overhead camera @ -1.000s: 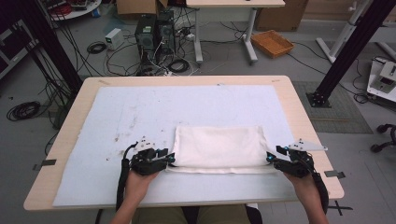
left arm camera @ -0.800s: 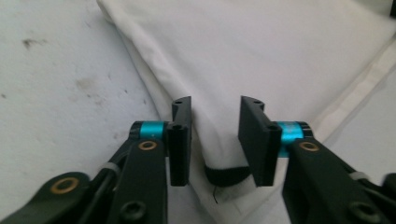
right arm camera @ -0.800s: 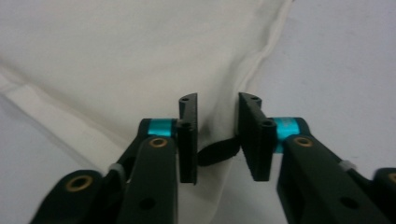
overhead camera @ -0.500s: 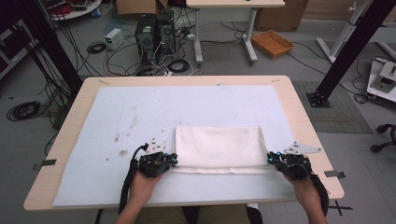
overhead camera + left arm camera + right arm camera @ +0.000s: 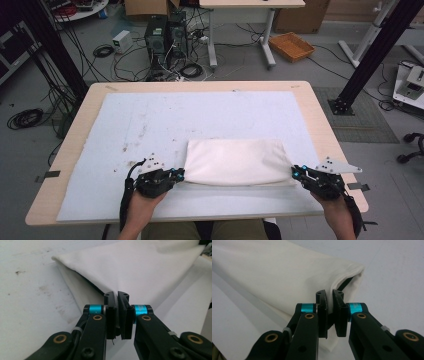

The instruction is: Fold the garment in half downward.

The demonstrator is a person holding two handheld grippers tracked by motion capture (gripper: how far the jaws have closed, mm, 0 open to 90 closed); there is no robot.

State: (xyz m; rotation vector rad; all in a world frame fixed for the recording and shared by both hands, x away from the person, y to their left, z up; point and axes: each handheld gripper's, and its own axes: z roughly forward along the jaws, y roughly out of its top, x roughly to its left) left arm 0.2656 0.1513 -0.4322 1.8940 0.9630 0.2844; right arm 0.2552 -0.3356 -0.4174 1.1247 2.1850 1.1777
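A folded white cloth (image 5: 235, 162) lies on the near half of the mat (image 5: 150, 120) covering the tabletop (image 5: 320, 115). The left hand-held gripper (image 5: 176, 175) meets the cloth's near-left corner; its jaws have just closed and now pinch that corner's fabric. The right hand-held gripper (image 5: 299, 174) meets the cloth's near-right corner, its jaws likewise just closed and clamped on the fabric edge. The cloth spans between the two grippers, its far edge resting on the mat.
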